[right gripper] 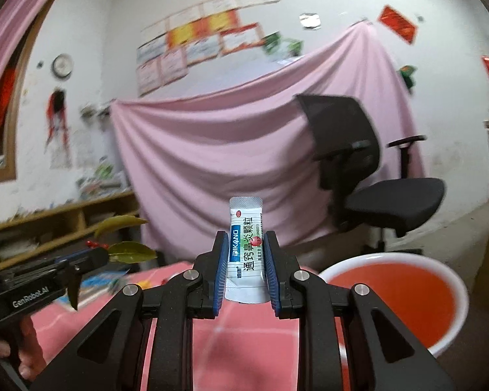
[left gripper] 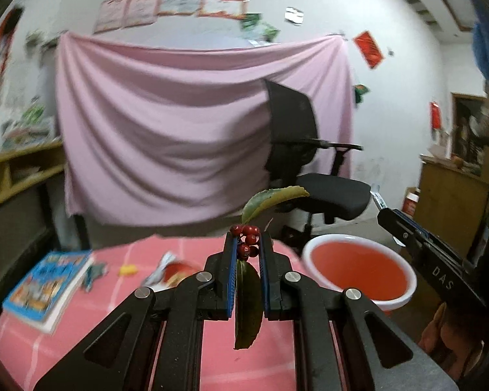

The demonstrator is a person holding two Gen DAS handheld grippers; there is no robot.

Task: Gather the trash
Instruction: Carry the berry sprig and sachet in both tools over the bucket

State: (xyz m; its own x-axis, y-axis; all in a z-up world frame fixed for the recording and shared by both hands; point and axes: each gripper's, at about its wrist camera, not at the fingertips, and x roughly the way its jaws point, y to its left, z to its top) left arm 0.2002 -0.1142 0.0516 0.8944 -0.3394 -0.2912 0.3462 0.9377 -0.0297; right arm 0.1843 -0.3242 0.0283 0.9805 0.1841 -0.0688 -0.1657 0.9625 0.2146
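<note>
My left gripper [left gripper: 247, 244] is shut on a sprig of red berries with green leaves [left gripper: 248, 299], held above the pink table [left gripper: 81, 335]. My right gripper [right gripper: 244, 247] is shut on a white and green medicine sachet [right gripper: 246, 247], held upright above the table. A red bin with a white rim [left gripper: 358, 272] stands off the table's right edge, also in the right wrist view [right gripper: 397, 293]. The right gripper shows at the right of the left wrist view [left gripper: 417, 241]. The left gripper with the sprig shows at the left of the right wrist view [right gripper: 81, 260].
On the pink table lie a blue children's book [left gripper: 45, 290], a crumpled white and red wrapper [left gripper: 169, 270], a small yellow piece [left gripper: 128, 269] and a dark scrap [left gripper: 93, 273]. A black office chair [left gripper: 309, 163] and pink hung cloth [left gripper: 179, 130] stand behind.
</note>
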